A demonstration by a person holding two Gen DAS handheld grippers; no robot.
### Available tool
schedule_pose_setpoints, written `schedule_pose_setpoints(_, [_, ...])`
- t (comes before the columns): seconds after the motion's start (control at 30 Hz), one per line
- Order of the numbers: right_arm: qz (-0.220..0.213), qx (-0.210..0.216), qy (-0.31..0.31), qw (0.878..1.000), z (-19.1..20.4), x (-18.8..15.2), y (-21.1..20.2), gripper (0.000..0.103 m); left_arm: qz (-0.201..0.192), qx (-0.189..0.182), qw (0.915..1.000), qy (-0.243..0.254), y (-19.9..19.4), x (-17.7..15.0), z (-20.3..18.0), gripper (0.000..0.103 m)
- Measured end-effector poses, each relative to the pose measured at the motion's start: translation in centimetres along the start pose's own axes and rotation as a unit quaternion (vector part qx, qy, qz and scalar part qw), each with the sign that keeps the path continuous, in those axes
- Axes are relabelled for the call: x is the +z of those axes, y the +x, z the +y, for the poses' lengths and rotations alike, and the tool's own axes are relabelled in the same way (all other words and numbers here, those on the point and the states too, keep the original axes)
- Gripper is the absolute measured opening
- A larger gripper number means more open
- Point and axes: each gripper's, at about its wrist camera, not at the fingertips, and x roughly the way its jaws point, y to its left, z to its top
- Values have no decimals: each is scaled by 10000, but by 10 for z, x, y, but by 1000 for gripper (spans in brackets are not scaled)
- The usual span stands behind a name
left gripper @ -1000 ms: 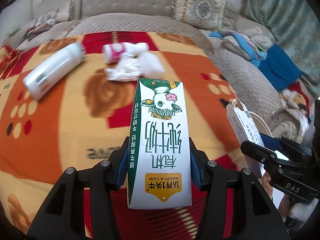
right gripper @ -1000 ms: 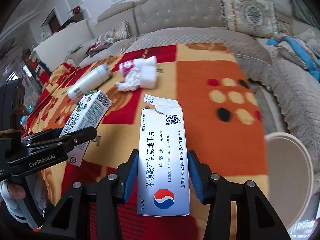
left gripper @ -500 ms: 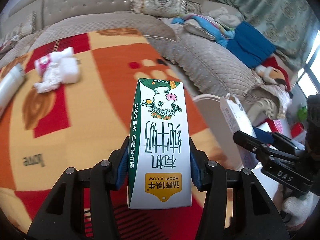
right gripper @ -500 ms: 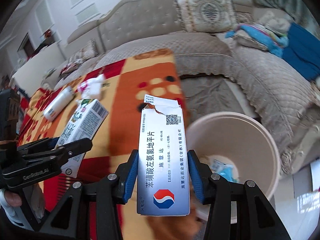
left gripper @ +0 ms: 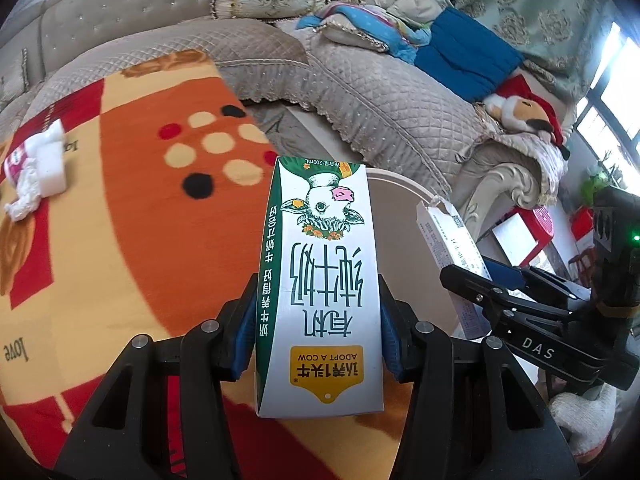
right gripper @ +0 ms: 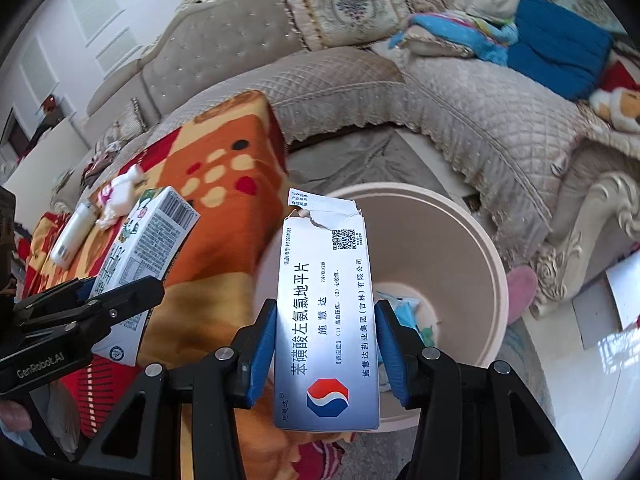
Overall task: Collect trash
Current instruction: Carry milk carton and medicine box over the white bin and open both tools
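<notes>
Left hand-held gripper point(left gripper: 318, 316) is clamping the milk carton point(left gripper: 320, 280) above the patterned blanket point(left gripper: 132, 184), while right hand-held gripper point(right gripper: 325, 344) is gripping the torn medicine box point(right gripper: 326, 312) over the beige bin point(right gripper: 476, 248).

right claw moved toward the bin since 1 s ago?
Yes. The right claw, shut on the medicine box, swung right off the blanket, over the bin.

Both tongs are matte black plastic with triangular cut-outs, round silver screws and blue pads on the inner faces. The left tongs point(left gripper: 318, 320) carry "GenRobot.AI" in white lettering; the right tongs point(right gripper: 326, 344) read "DAS", with a small green light on their body. A white knitted glove point(left gripper: 584, 416) covers the right hand.
</notes>
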Motion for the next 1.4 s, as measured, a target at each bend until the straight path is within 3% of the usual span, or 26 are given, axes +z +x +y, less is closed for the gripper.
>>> schedule_pose_setpoints(0.8, [230,-75,490,9985,-47,-4,22,47,393,-116,9991,80,44,8,-20,50])
schedule_pose_setpoints(1.03, [292,-100,724,9969,-56,-2,28,52,371,-208,9989,190,45,8,-27,52])
schedule_pose_setpoints(1.1, [333,-98,767,9964,-58,-3,28,53,357,-231,9989,192,44,8,-27,60])
schedule_pose_setpoints(1.4, [390,-50,820,9959,-56,-4,28,54,266,-202,9993,172,35,7,-25,60])
